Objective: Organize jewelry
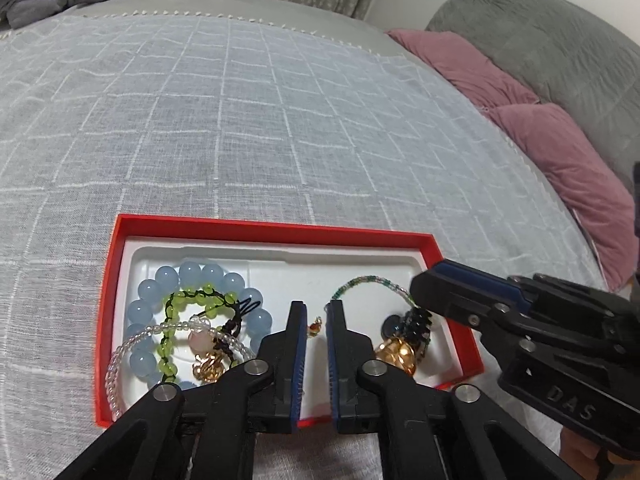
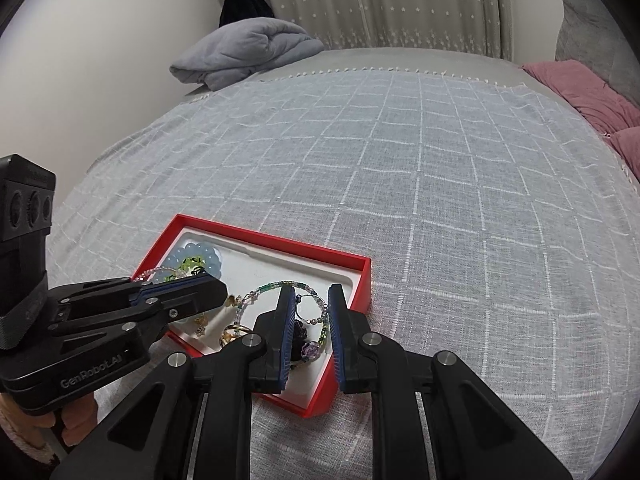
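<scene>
The near edge of the red box (image 1: 276, 227) on the bed (image 1: 240, 120) is hidden behind the left gripper (image 1: 317, 310). Bracelets (image 1: 192, 304) are piled inside it, partly overlapped. Both the left gripper and the right gripper (image 2: 312, 292) are held over the box, jaws parted and empty.

Two hand-held tools, matte black plastic throughout. Left tool (image 1: 316, 312): long flat fingers (image 1: 297, 344) lined with ribbed blue pads, silver round pivot pins on angular black linkages, small screws along the side, "GenRobot.AI" in raised letters on the body, a boxy black camera block with three round lenses behind. Right tool (image 2: 309, 300): same blue-padded fingers (image 2: 285, 320), same silver pins, "DAS" embossed on the housing. Bare skin of gripping fingers beneath each body.
</scene>
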Tool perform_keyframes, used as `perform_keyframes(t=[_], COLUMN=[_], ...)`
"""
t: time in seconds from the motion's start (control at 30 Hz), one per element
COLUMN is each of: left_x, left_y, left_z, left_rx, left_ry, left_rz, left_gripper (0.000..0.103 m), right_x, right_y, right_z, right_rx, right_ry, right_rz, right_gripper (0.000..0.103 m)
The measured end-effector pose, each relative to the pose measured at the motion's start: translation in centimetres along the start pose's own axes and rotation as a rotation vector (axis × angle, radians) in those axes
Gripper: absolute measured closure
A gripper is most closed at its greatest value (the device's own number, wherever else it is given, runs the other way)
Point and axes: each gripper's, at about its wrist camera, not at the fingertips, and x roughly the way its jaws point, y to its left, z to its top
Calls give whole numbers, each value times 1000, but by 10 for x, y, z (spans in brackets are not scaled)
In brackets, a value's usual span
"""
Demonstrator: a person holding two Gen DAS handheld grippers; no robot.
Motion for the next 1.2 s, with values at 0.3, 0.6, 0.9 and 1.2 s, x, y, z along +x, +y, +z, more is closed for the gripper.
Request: perform_keyframes(t=[0.3,0.6,0.9,1.2], left_x=[-40,-57,-58,-49], left_y=[-7,7,17,18], left_z=[-16,-34,-37,-49], left_rx=[53,26,36,15], left_ry=[-40,-26,-4,67], left_rz=[145,175,213,234], left_gripper=[76,66,49,30], right_x=[2,10,12,-36], right_y=[2,9,7,13], right_z=[1,2,-1,-14], right_rx=[-10,-37,0,32], right_ry=[12,30,45,2], right_rz=[16,47,104,55], right_gripper=[85,85,71,48])
